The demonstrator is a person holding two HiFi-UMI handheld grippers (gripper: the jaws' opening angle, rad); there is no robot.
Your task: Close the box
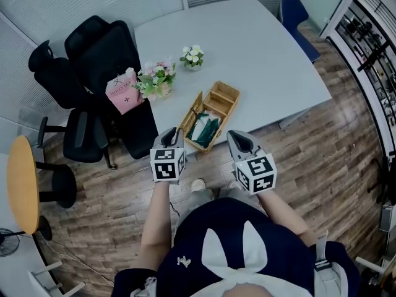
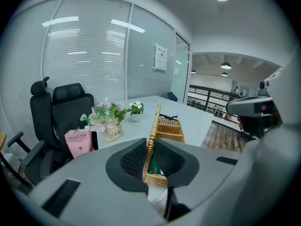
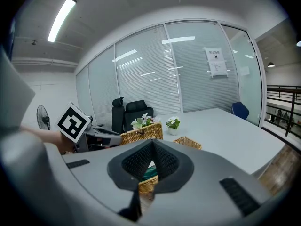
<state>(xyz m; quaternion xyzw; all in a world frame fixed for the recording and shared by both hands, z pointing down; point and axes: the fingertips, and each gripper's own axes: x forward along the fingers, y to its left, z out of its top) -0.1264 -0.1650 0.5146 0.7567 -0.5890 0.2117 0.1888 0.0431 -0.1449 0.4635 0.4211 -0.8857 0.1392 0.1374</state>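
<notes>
This is an office meeting room. A large white table point(image 1: 247, 48) fills the middle. Black swivel chairs point(image 1: 99, 60) with headrests stand along the table's left side as the head view shows it, and a blue chair point(image 1: 296, 10) sits at its far right corner. Behind the table run floor-to-ceiling glass walls point(image 2: 89, 55) backed with closed blinds, and a printed notice point(image 2: 160, 57) is stuck to one pane. Long strip lights point(image 3: 61, 13) are set in the ceiling above the table. The floor point(image 1: 309, 166) round the table is wood plank. Past the table's right side, a black railing point(image 2: 207, 100) edges a gallery lit by round ceiling lamps. A standing fan point(image 3: 43, 117) is left of the table, beyond the chairs.
</notes>
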